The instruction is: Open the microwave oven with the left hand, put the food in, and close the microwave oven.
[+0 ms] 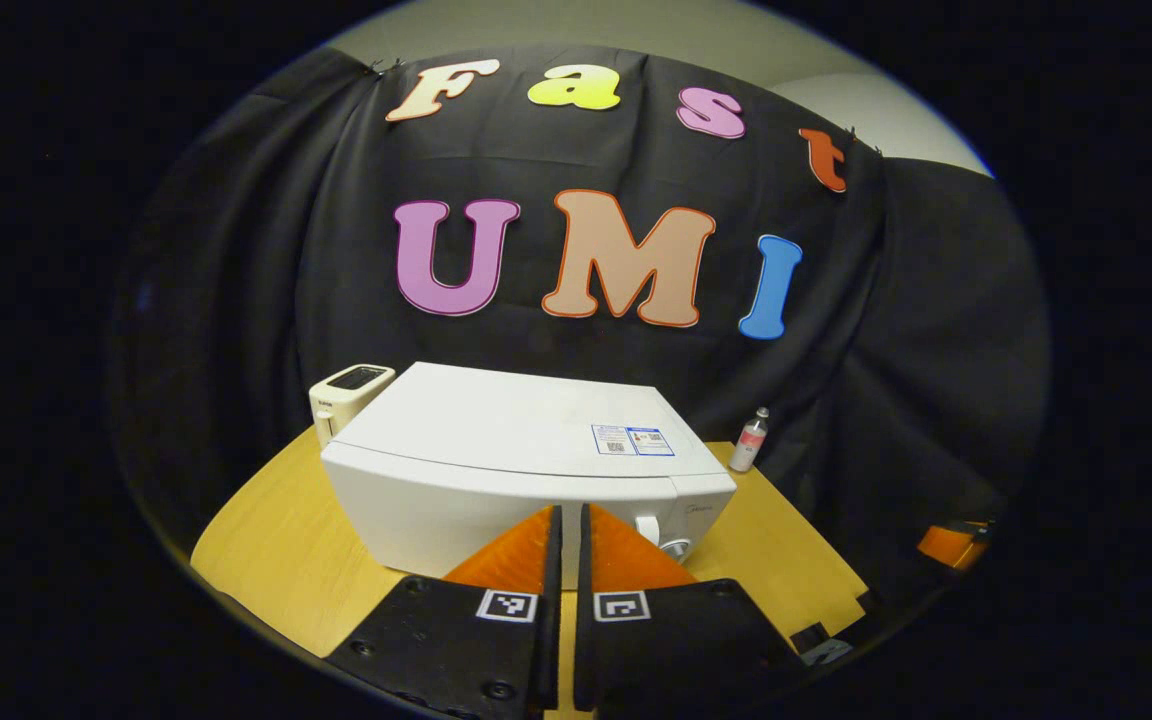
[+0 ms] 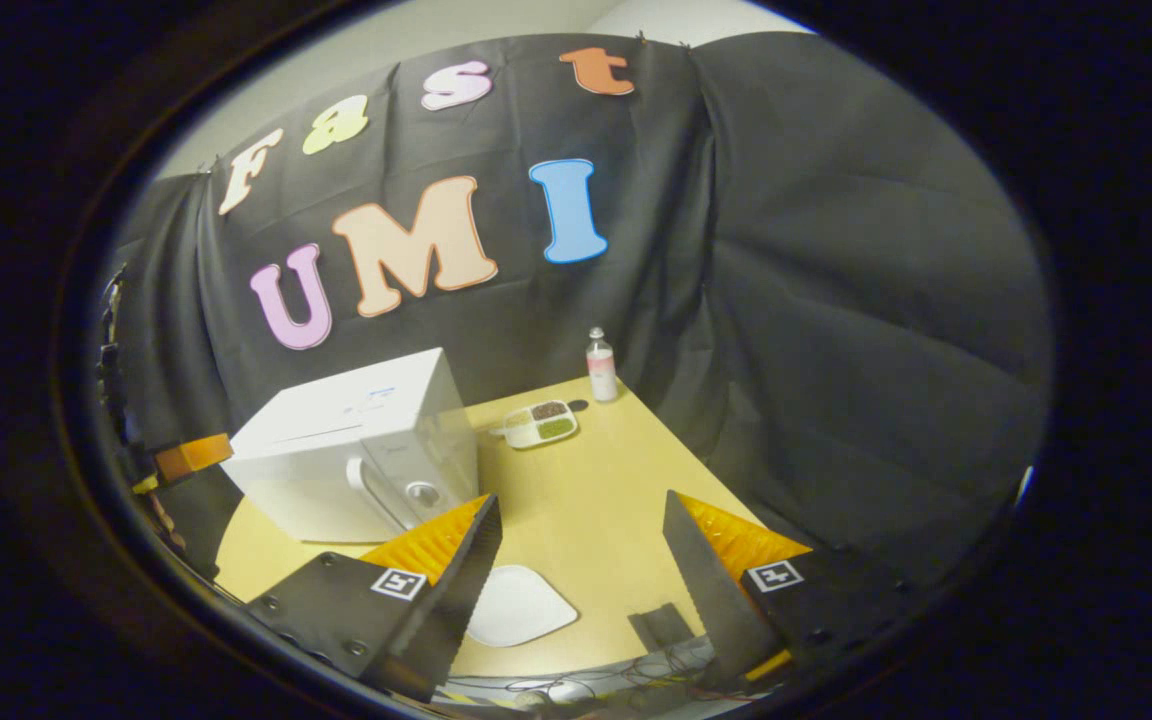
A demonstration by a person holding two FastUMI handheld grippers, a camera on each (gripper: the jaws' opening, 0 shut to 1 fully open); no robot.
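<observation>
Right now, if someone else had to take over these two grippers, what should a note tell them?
Left gripper: shut, holding nothing, held in front of the microwave.
Right gripper: open, holding nothing, above the table.
Microwave door: closed, handle untouched.
Food: a small tray on the table beside the microwave, near a bottle. A white plate lies close to the right gripper.
Done: nothing yet.
Left: open door, put food in, close door.
</observation>
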